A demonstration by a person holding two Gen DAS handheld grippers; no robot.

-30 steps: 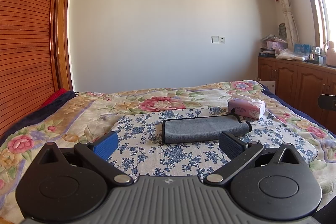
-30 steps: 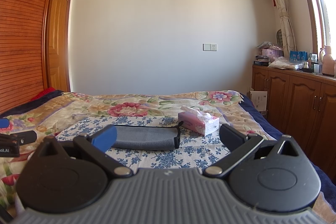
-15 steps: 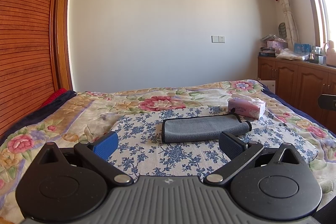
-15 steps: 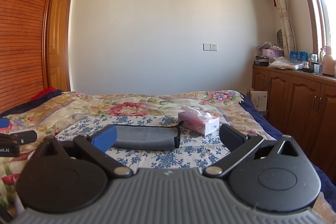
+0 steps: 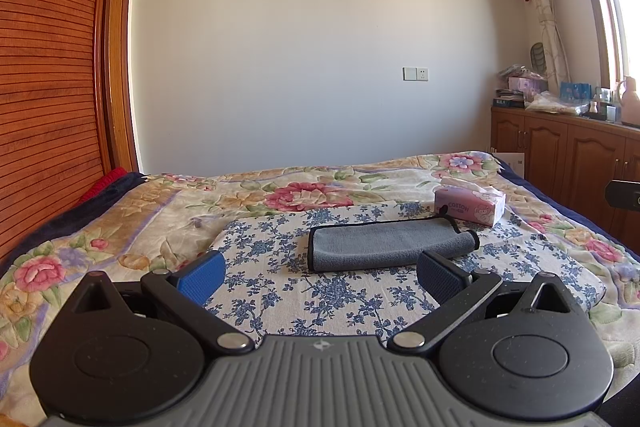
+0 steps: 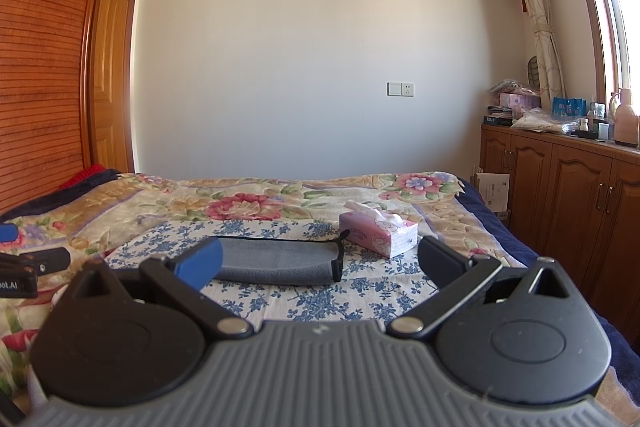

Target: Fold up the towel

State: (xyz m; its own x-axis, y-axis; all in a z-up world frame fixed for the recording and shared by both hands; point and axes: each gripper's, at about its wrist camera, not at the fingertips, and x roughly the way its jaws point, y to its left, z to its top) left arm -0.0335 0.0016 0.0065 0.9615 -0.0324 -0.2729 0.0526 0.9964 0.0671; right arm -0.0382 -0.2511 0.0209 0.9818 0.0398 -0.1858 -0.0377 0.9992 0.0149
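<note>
Item: grey towel, black-edged, already folded into a long strip, lying flat on the blue-flowered cloth spread over the bed.
Beside its right end I see a pink tissue box, close but apart.
My left tool: spread wide, holding nothing, short of the towel.
My right tool: likewise wide, holding nothing, above the cloth.

The left gripper hovers with its jaws spread wide above a blue-flowered cloth. Ahead lies the folded grey towel, a pink tissue box just beyond it.
</note>
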